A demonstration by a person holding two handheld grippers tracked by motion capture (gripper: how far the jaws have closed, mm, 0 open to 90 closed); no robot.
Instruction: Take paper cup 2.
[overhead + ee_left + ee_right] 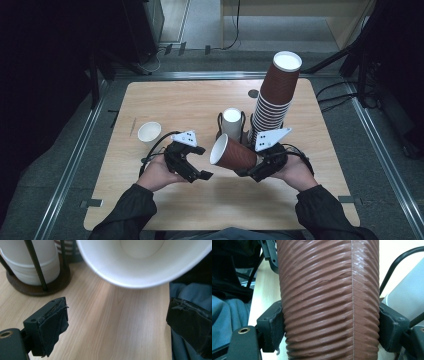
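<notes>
My right gripper (250, 169) is shut on a brown ribbed paper cup (235, 154), held on its side with its white mouth toward the left. In the right gripper view both pads press the ribbed wall of the brown cup (329, 300). My left gripper (197, 162) is open just left of that mouth, with nothing between its jaws; in its own view the cup's white rim (140, 262) hangs above bare wood between the pads (53, 327). A tall leaning stack of brown cups (275, 95) stands behind, beside a wire holder with white cups (232, 122).
A small white cup (149, 132) stands alone on the wooden table (200, 205) at the left. A dark round spot (253, 93) lies near the far edge. A metal frame rail (75, 160) borders the table. The wire holder's dark base (37, 288) is close to my left gripper.
</notes>
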